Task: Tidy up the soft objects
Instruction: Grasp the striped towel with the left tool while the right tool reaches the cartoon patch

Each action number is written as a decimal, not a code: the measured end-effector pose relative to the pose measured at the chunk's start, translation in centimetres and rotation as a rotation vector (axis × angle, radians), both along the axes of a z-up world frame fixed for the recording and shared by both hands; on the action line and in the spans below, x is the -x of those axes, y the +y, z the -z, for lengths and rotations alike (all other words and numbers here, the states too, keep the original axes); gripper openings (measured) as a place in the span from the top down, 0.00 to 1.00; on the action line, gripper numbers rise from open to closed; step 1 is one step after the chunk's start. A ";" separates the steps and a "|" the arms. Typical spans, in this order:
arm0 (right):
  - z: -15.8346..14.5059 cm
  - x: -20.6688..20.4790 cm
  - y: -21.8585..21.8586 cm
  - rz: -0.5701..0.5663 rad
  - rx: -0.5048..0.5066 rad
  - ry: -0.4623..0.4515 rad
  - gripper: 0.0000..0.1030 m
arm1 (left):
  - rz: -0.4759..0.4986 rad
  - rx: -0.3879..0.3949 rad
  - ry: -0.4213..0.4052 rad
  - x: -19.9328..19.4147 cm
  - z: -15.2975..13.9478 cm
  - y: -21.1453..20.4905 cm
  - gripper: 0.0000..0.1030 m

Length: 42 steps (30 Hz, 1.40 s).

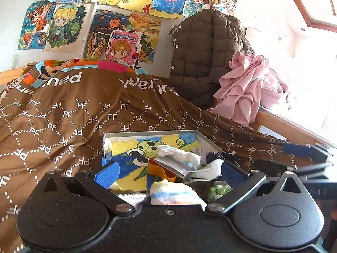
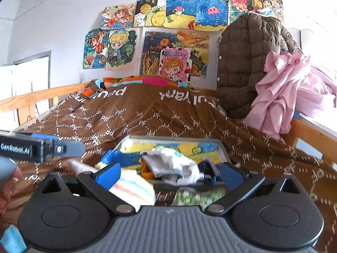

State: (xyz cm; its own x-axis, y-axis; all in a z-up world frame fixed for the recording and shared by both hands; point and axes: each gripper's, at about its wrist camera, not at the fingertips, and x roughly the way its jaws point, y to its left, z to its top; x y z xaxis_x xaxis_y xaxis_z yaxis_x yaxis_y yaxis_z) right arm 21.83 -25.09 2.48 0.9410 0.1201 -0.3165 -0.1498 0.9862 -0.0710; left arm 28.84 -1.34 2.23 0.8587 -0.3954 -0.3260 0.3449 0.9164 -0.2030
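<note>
Both your hand-held grippers, left (image 1: 168, 171) and right (image 2: 169, 174), hang spread wide and empty above the socks (image 1: 174, 191) by the tray (image 1: 147, 133) on the bed; closing carelessly could snag the bedspread (image 1: 84, 109).

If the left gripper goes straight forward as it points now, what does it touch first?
Probably the striped white sock lying just ahead between the open left gripper fingers; the orange cup sits behind it. Depth is uncertain.

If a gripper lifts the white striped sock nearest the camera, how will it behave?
The striped sock looks like crumpled knit, so it will probably droop and sag. It seems light. It lies loose beside the tray, so a push would likely bunch it up.
</note>
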 end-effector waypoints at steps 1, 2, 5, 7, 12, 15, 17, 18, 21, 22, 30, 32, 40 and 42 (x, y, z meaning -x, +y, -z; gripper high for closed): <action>0.2 0.5 0.0 0.003 -0.001 0.004 0.00 | 0.000 0.003 -0.001 0.4 0.0 0.1 0.01; 0.4 1.2 0.1 0.008 -0.004 0.009 0.00 | 0.000 0.005 -0.001 0.9 0.1 0.2 0.01; 1.2 2.7 0.2 0.028 -0.019 0.027 0.00 | 0.004 0.004 0.015 2.1 0.5 0.4 0.01; 1.8 3.5 0.2 0.040 -0.027 0.040 0.00 | 0.011 -0.006 0.021 2.8 0.9 0.6 0.01; 3.4 5.0 0.3 0.065 -0.046 0.095 0.00 | 0.031 -0.034 0.040 4.4 2.2 0.7 0.01; 4.5 5.6 0.6 0.059 -0.043 0.122 0.00 | 0.047 -0.048 0.063 5.0 3.1 0.7 0.01; 5.0 5.9 0.8 0.051 -0.034 0.137 0.00 | 0.057 -0.053 0.078 5.2 3.7 0.7 0.01; 5.3 6.0 0.9 0.045 -0.029 0.145 0.00 | 0.061 -0.056 0.088 5.3 4.0 0.7 0.01; 5.9 6.2 1.0 0.026 -0.023 0.168 0.00 | 0.070 -0.055 0.111 5.4 4.8 0.7 0.01; 6.1 6.3 1.1 0.020 -0.020 0.175 0.00 | 0.075 -0.052 0.119 5.4 5.1 0.6 0.01; 7.4 5.6 1.5 -0.029 0.004 0.239 0.00 | 0.116 -0.034 0.175 5.0 6.8 0.4 0.01; 7.7 5.5 1.5 -0.039 0.005 0.255 0.00 | 0.125 -0.036 0.183 5.0 7.1 0.2 0.01; 9.4 4.2 1.6 -0.071 0.022 0.351 0.00 | 0.172 -0.026 0.260 4.3 8.5 -0.8 0.01; 9.9 4.0 1.8 -0.080 0.028 0.371 0.00 | 0.183 -0.018 0.283 3.9 9.0 -1.3 0.01</action>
